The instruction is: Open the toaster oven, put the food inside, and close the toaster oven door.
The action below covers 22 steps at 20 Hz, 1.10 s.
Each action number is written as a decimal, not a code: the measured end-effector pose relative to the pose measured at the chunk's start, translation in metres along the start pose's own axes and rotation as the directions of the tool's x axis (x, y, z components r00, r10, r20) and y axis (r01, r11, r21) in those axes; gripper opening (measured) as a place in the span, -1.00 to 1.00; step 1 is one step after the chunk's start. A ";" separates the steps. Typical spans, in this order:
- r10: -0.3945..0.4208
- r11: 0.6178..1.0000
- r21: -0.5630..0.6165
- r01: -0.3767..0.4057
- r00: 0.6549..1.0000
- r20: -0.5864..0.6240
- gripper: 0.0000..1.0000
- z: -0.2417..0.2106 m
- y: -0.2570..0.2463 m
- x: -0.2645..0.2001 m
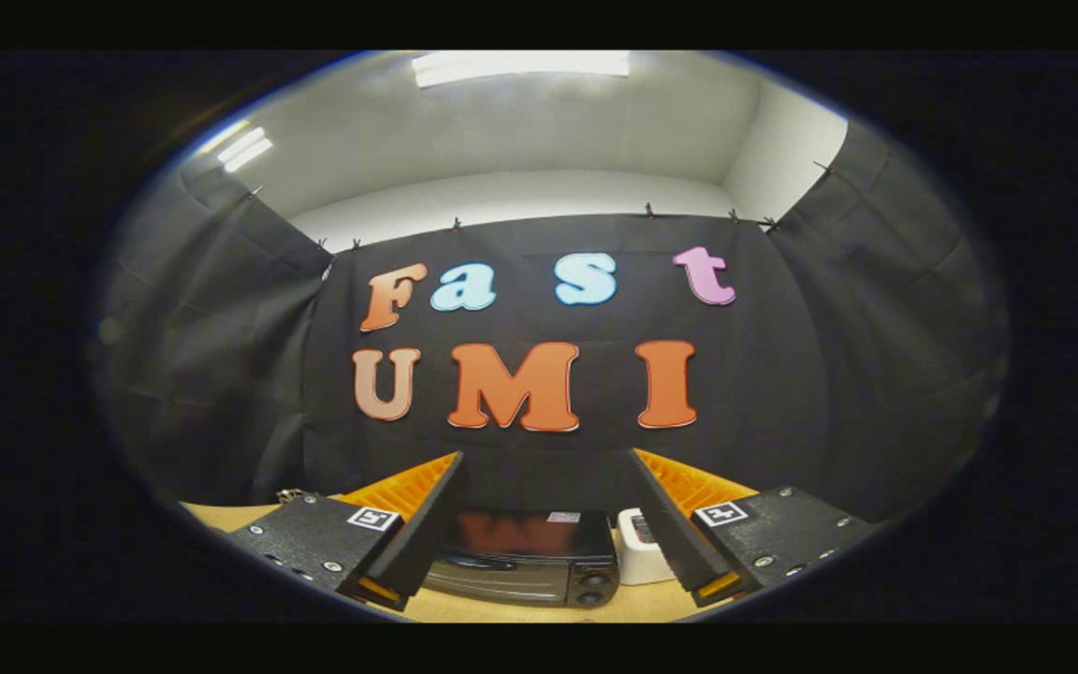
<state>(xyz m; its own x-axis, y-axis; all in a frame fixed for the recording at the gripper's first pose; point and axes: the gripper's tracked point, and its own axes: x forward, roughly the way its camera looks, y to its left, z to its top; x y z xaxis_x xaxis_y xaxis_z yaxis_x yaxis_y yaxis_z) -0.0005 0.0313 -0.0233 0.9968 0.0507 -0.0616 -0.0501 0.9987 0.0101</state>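
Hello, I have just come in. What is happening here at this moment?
A person holds the hand-held gripper above a wooden table, its fingers open and gripping nothing. Ahead, seen between the fingers, stands a black toaster oven with its door closed. A small white object stands beside the oven. Nothing is being handled yet.
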 end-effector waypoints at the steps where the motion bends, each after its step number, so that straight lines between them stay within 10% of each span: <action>1: -0.004 1.000 0.002 0.004 1.000 -0.016 0.98 -0.008 0.000 0.003; 22: 0.041 0.998 0.050 -0.023 0.922 -0.384 0.99 -0.211 0.068 0.071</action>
<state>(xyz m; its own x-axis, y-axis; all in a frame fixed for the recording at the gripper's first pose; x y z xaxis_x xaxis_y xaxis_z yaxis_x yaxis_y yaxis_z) 0.0535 0.1038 -0.2378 0.8935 0.0902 -0.4399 -0.0701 0.9956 0.0616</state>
